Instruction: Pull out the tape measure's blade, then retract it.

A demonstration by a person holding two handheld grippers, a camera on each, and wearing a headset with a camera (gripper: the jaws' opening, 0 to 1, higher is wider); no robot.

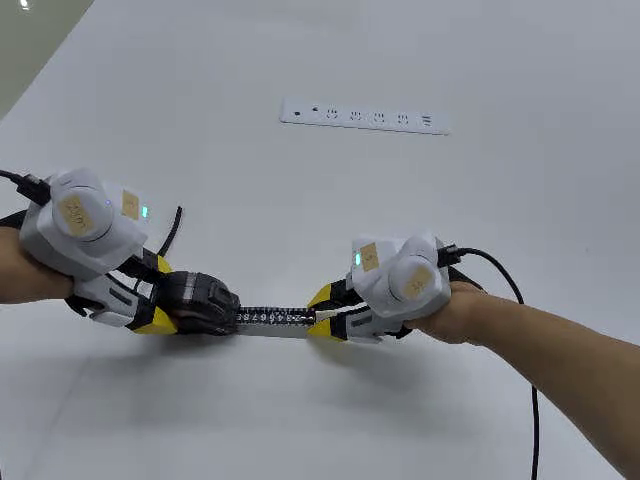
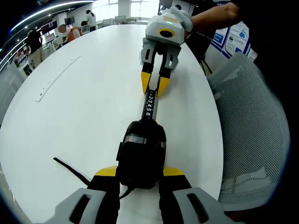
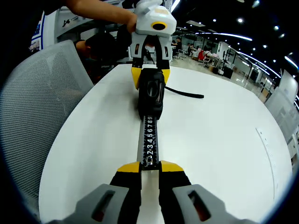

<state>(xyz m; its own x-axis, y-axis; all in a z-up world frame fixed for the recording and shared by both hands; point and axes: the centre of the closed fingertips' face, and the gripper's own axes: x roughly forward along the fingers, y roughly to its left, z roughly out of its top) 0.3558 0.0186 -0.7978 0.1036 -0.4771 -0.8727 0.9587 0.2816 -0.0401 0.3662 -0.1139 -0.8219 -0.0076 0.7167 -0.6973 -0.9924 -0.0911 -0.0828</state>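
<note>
The tape measure (image 1: pixel 200 302) sits low on the white worktop (image 1: pixel 400 200), at about 7 o'clock in the head view. The left gripper (image 1: pixel 165 295) has its jaws clamped on the black case, one jaw on each side. The blade (image 1: pixel 275 317) sticks out of the case and runs flat across the worktop toward 3 o'clock. The right gripper (image 1: pixel 320 313) has its jaws pinched together on the blade's end.

In the right gripper view, the blade runs straight up from the jaws to the case at 12 o'clock. The numbers on it stop at nine, so I think only a little bit is out. From the right jaws in the head view, the case is at 9 o'clock, and the blade's long line goes 9 to 3.

So the pull should go straight along that line, toward 3 o'clock, while the left gripper holds the case. A pull to the side could bend the blade. A black strap (image 3: pixel 184 93) lies beside the case. A white power strip (image 1: pixel 365 116) is far off at 12 o'clock.
</note>
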